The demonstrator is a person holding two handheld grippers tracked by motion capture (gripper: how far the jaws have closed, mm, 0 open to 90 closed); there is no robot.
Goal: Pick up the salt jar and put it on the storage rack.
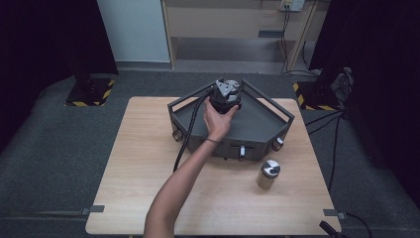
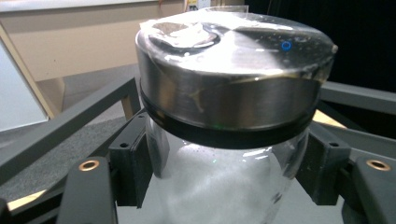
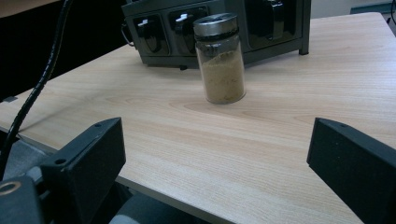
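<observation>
My left gripper [image 1: 227, 94] reaches over the far corner of a dark grey railed rack [image 1: 257, 124] in a person's hand. In the left gripper view its pads [image 2: 133, 163] press both sides of a glass jar [image 2: 233, 70] with a steel lid and white powder inside, so my left gripper [image 2: 224, 172] is shut on it. The rack's rails [image 2: 70, 126] lie just behind the jar. My right gripper [image 3: 219, 158] stands open near the table's edge with nothing between its fingers. It faces a second jar [image 3: 222, 60] of tan powder.
The tan jar [image 1: 268, 174] stands on the wooden table [image 1: 148, 163] in front of the rack's knobbed front face [image 3: 154, 28]. A black cable [image 1: 185, 136] trails from the left gripper across the rack and table. Dark floor surrounds the table.
</observation>
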